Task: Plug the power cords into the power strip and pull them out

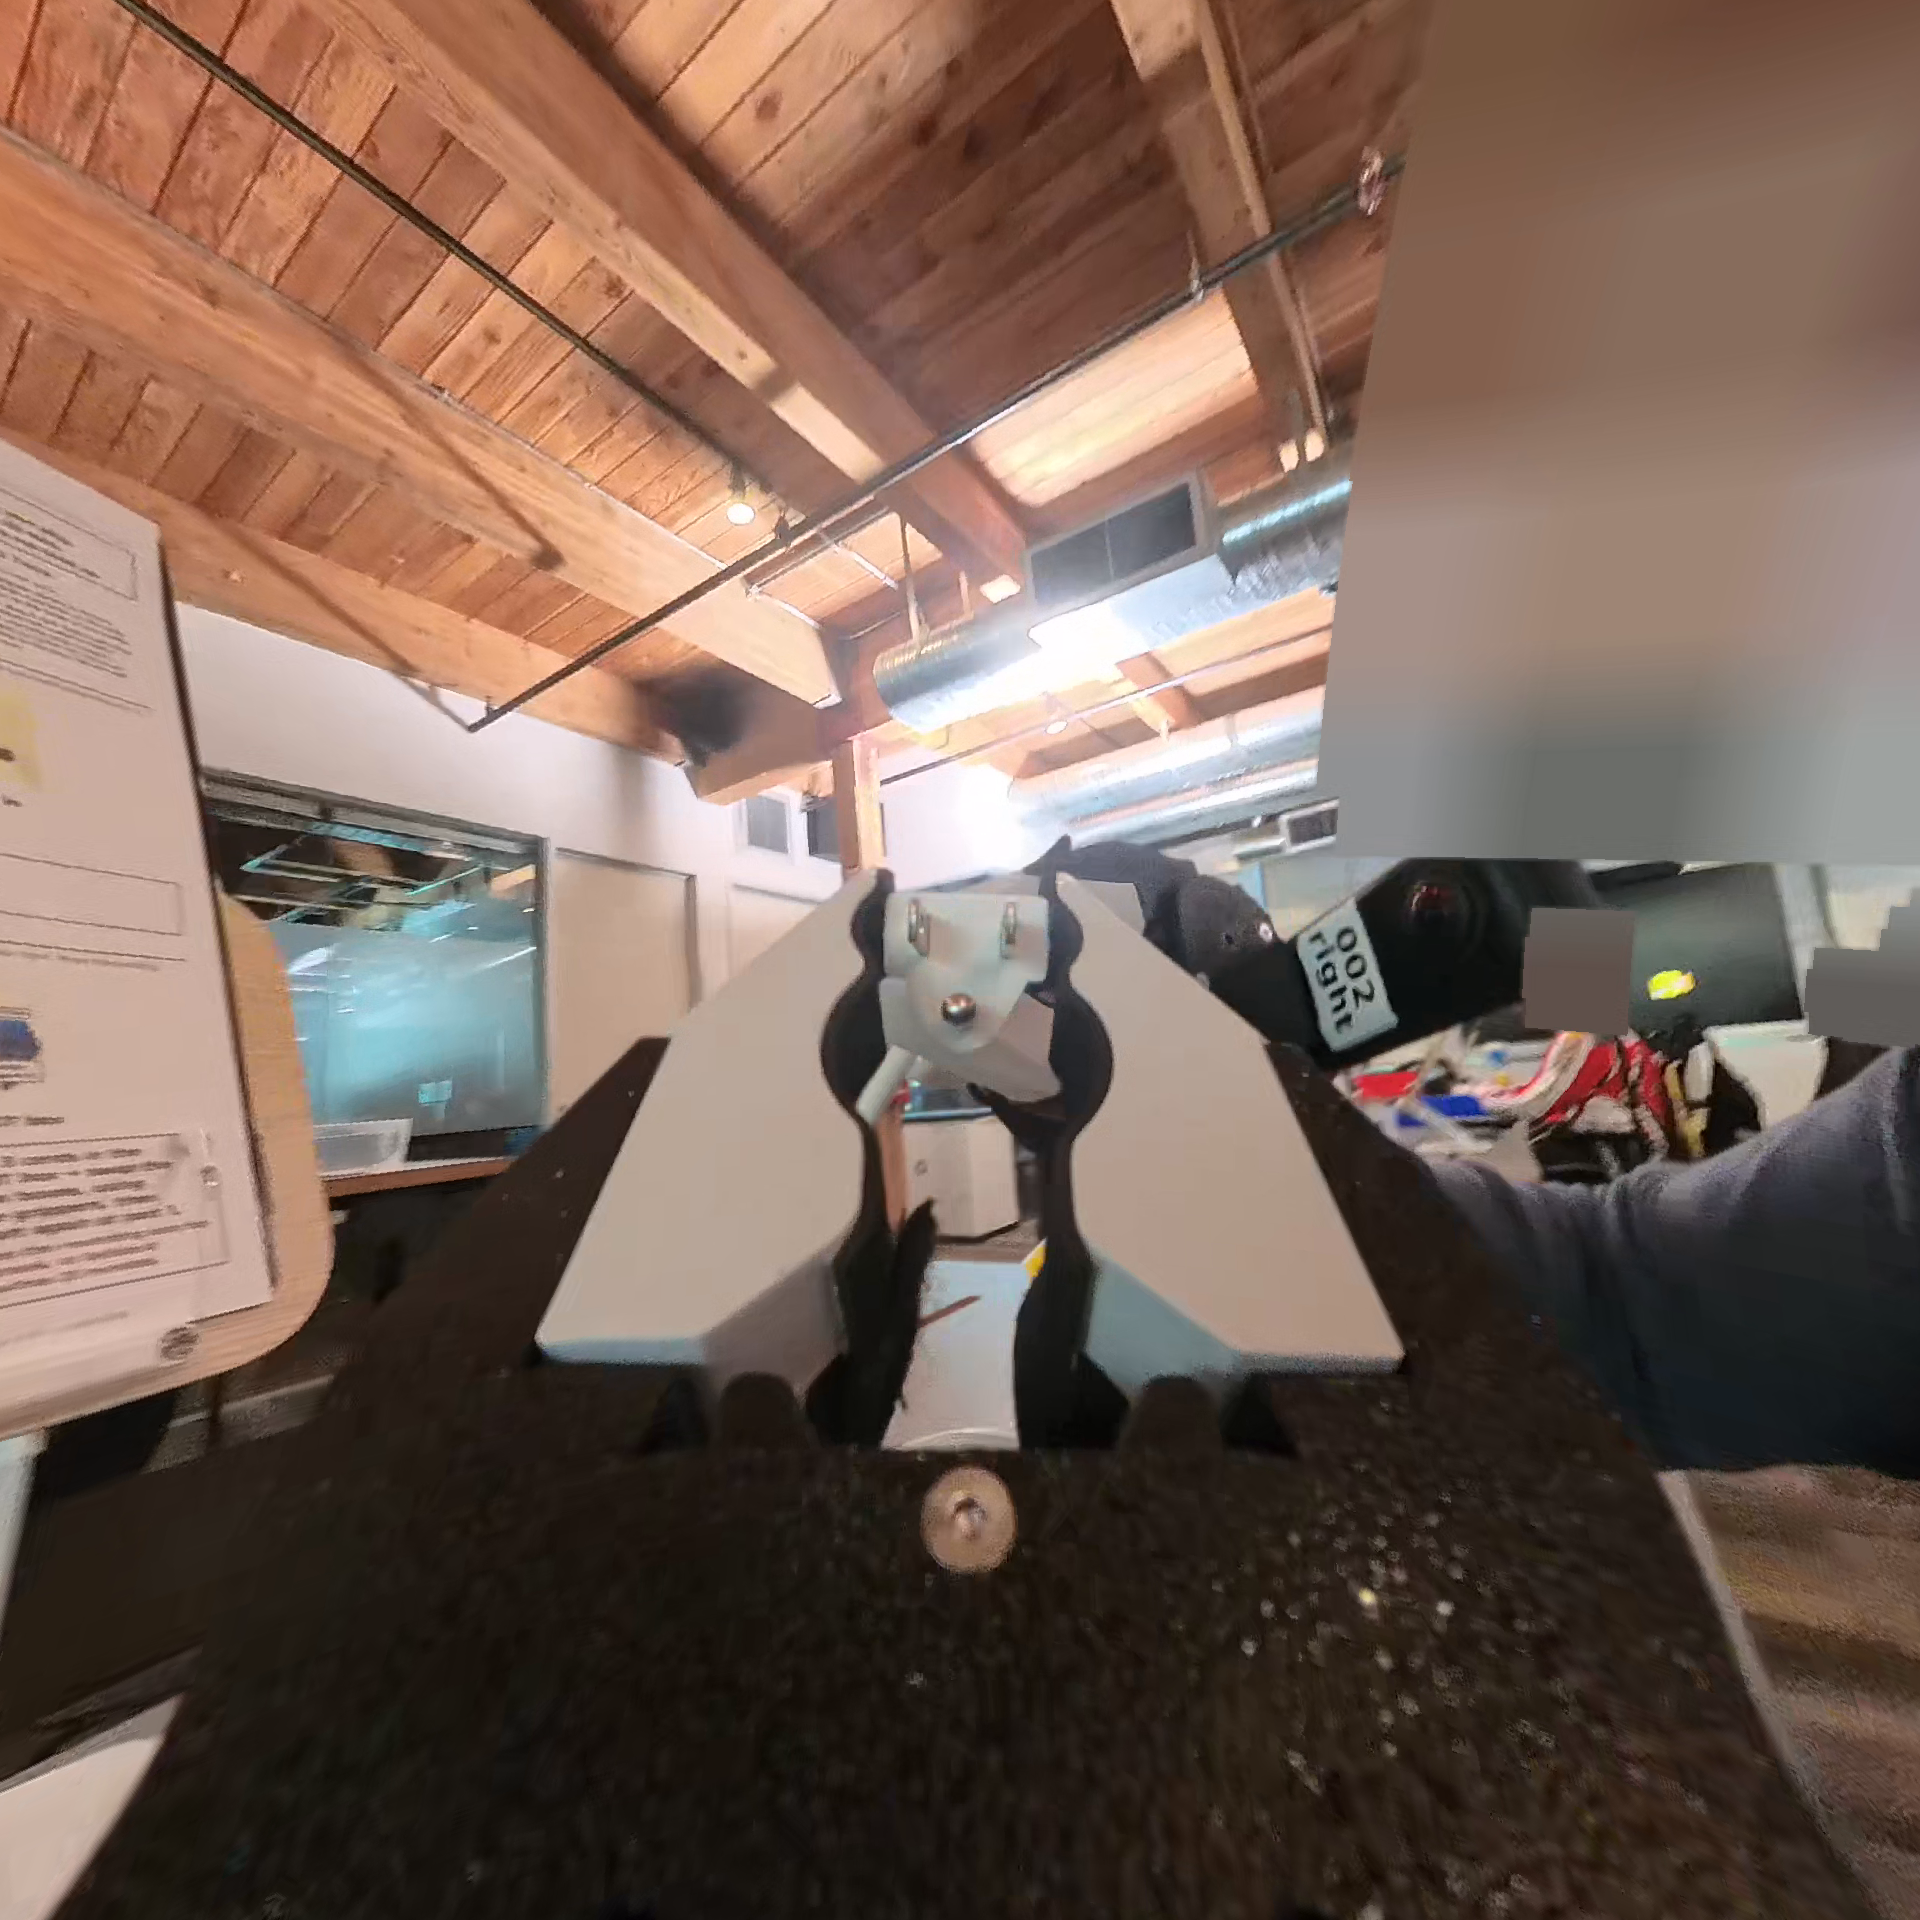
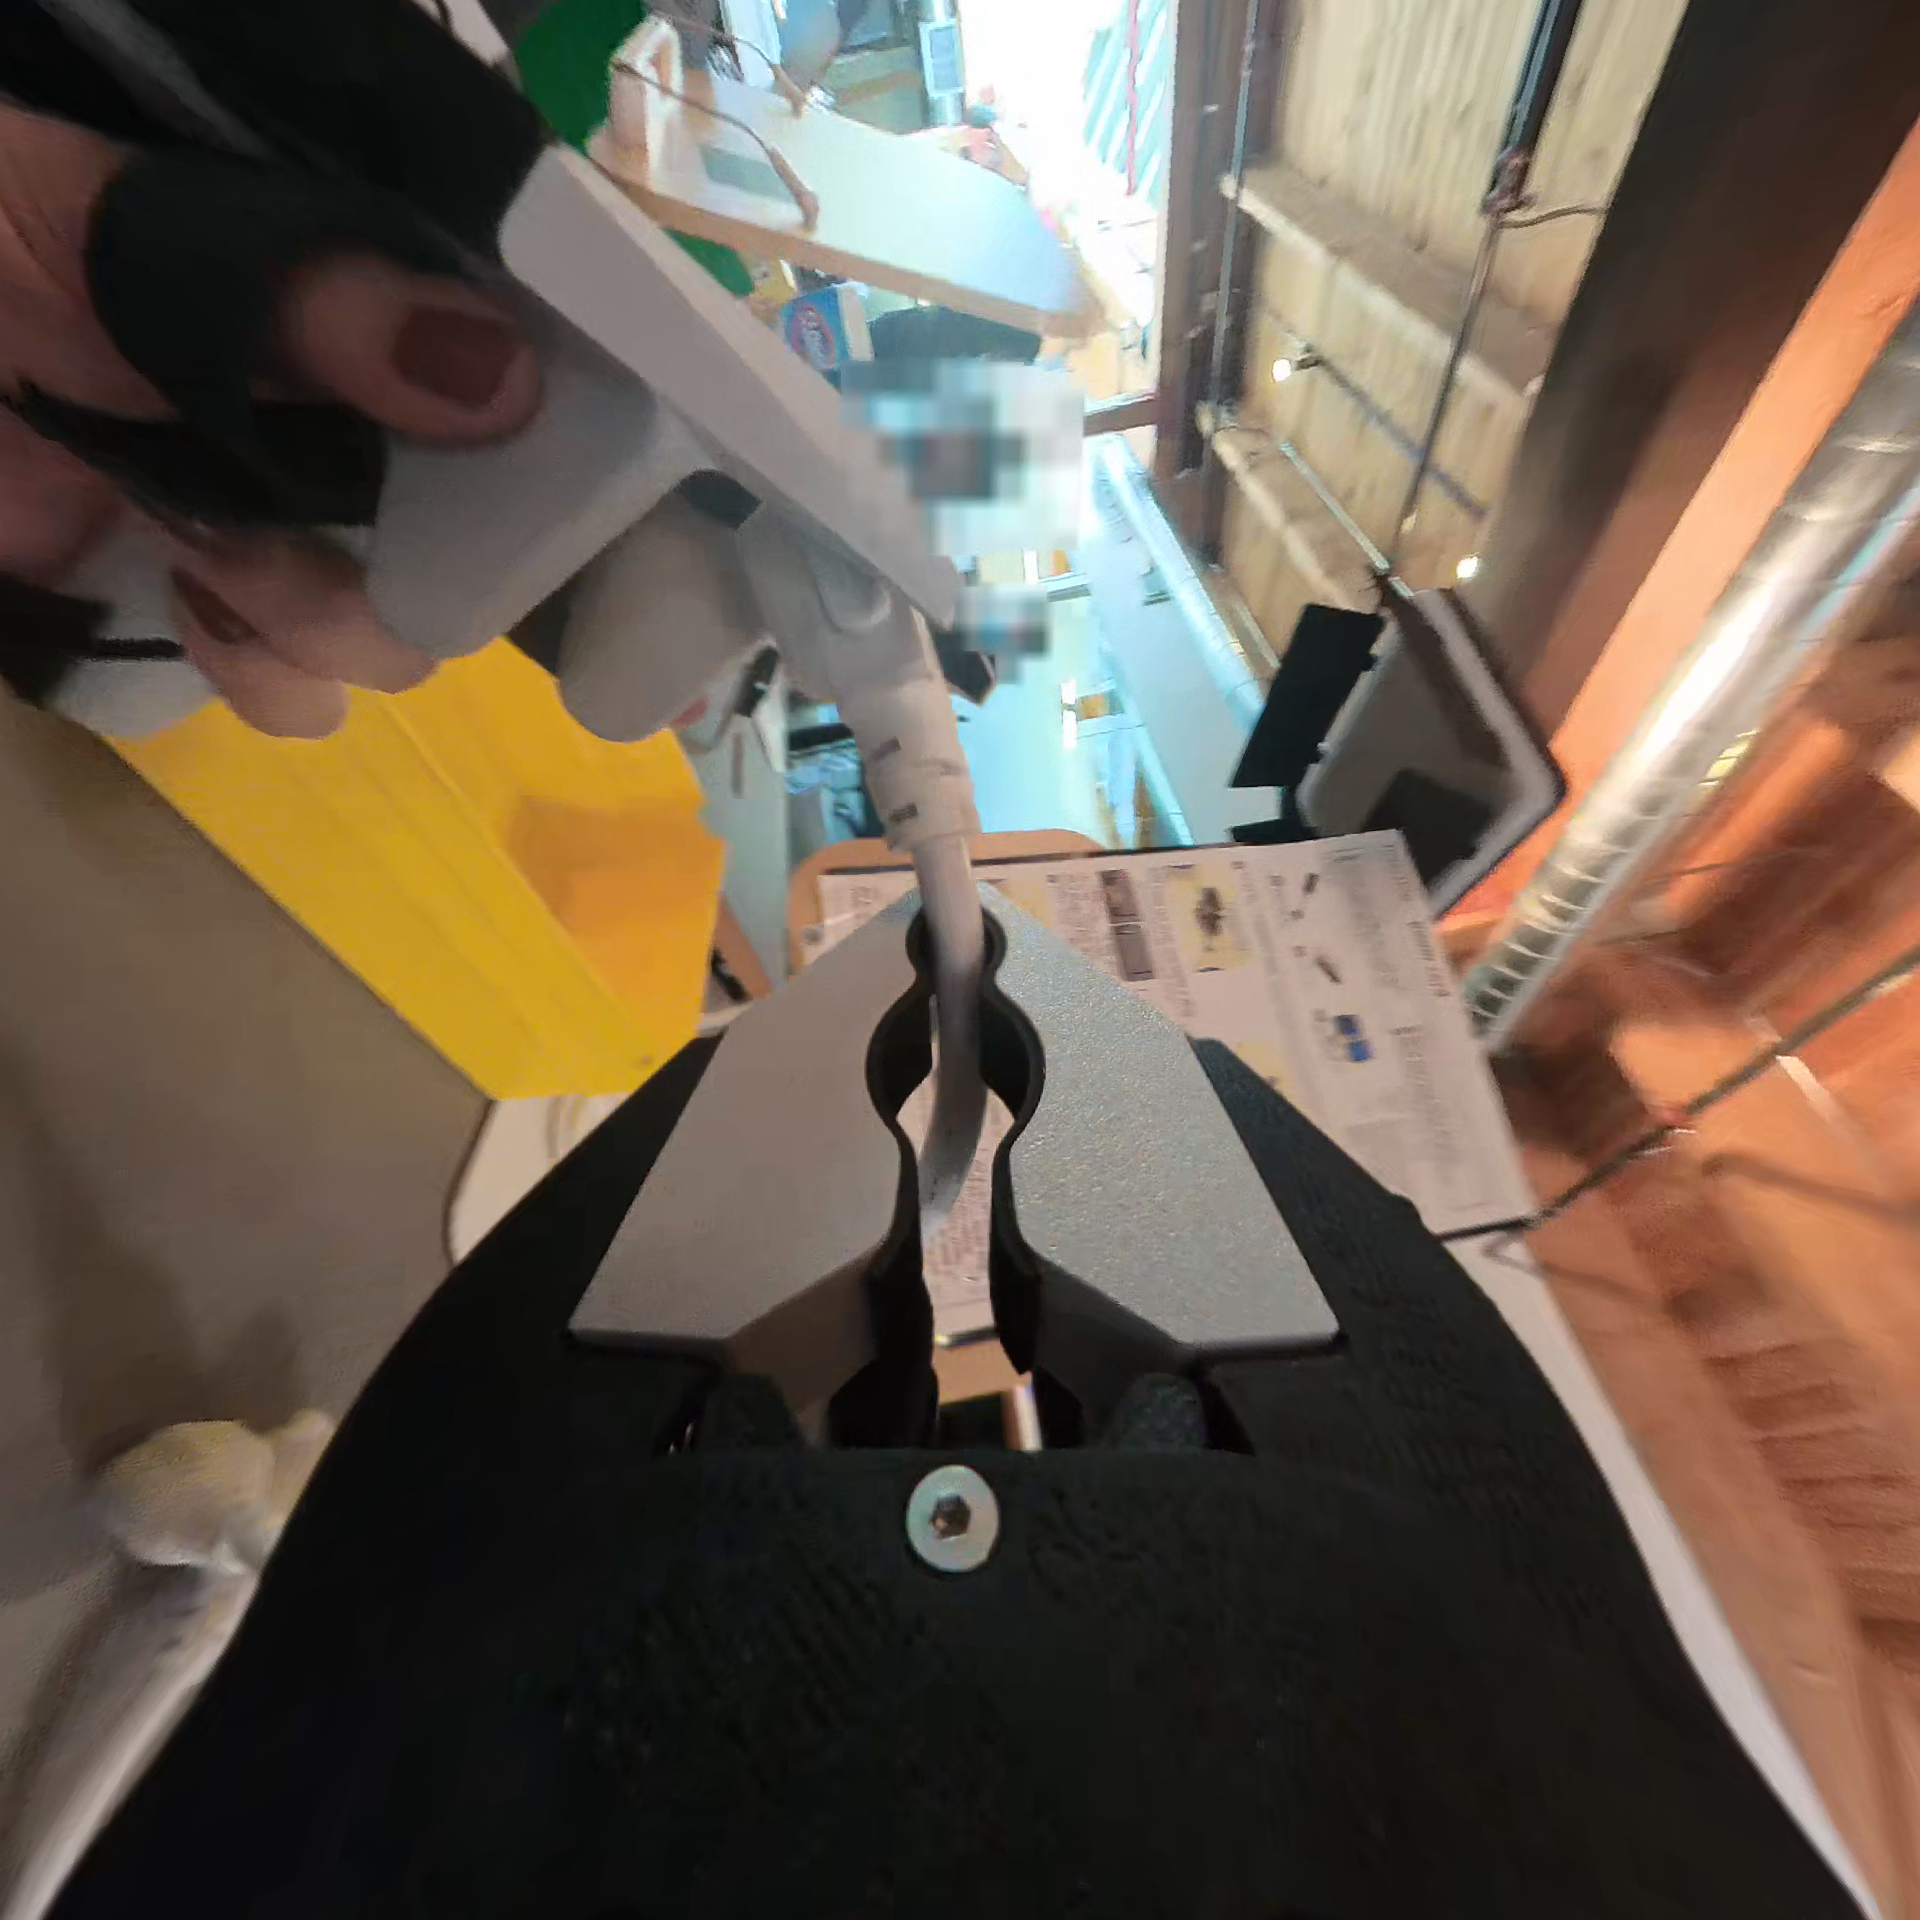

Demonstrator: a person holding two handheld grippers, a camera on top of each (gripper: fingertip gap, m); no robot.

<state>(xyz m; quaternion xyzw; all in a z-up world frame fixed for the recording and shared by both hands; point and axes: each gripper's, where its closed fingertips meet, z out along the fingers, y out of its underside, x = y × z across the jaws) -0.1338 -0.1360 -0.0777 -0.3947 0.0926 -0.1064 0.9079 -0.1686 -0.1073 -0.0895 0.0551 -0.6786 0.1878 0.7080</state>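
My left gripper (image 1: 961, 920) points up towards the ceiling and is shut on a white three-prong plug (image 1: 966, 987), prongs facing the camera. The plug's white cord (image 2: 961, 997) runs from the plug (image 2: 831, 592) down between the jaws of my right gripper (image 2: 956, 935), which is shut on the cord just behind the plug. One grey finger (image 2: 675, 332) of the left gripper shows at upper left in the right wrist view. The right gripper's black body (image 1: 1247, 956) sits just right of the plug in the left wrist view. No power strip shows in either view.
A printed sheet on a wooden board (image 1: 94, 935) stands at the left, and also shows in the right wrist view (image 2: 1299, 987). A yellow bin (image 2: 468, 883) is below the left gripper. A person's hand (image 2: 416, 374) and dark sleeve (image 1: 1662, 1299) are close by.
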